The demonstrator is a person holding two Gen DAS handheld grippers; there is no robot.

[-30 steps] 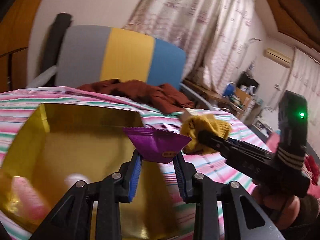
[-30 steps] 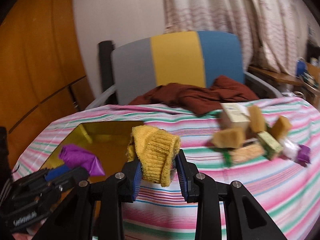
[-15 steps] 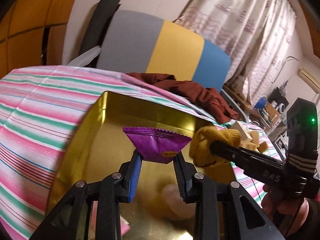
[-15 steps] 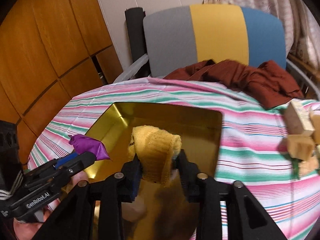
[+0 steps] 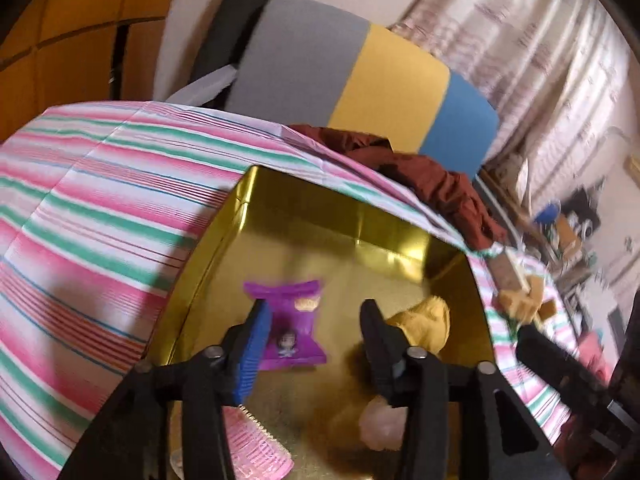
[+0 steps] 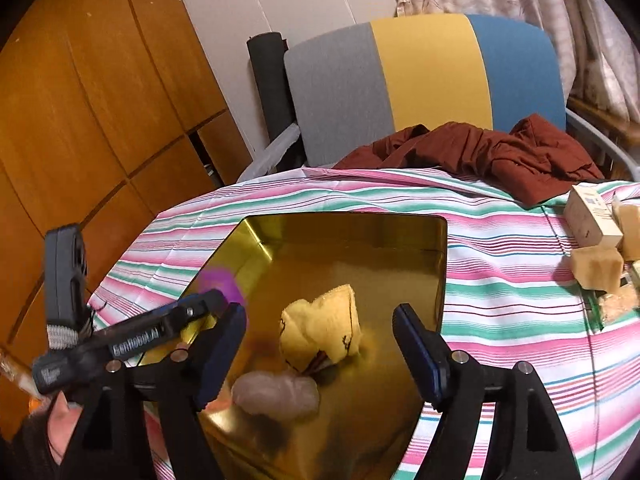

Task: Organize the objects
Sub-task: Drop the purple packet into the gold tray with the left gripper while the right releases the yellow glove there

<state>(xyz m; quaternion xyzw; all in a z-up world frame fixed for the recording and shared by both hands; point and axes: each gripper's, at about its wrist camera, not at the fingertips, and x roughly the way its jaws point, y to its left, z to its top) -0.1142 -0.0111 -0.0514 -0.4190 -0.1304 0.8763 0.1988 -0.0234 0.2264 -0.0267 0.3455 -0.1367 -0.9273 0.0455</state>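
An open gold tin box [image 5: 248,196] [image 6: 344,218] sits on the striped tablecloth. My left gripper [image 5: 312,312] hangs over it with its jaws opening. The purple snack packet [image 5: 292,320] is loose between them, beside the left pad, and blurred. It shows as a purple smear [image 6: 220,280] at the left gripper's [image 6: 160,332] tip in the right wrist view. My right gripper [image 6: 320,316] is opening wide above the box. The yellow knit piece [image 6: 320,332] [image 5: 424,324] lies on the box floor below, free of the pads.
Inside the box lie a pink comb [image 5: 256,452] and a pale fluffy lump [image 6: 276,394]. Tan blocks [image 6: 596,268] and a small carton [image 6: 592,216] sit on the cloth to the right. A dark red garment [image 6: 480,152] drapes over the chair [image 6: 432,68] behind the table.
Both grippers moved over the gold box and their jaws spread. The yellow knit piece dropped from the right gripper into the box. The purple packet came loose from the left pads.
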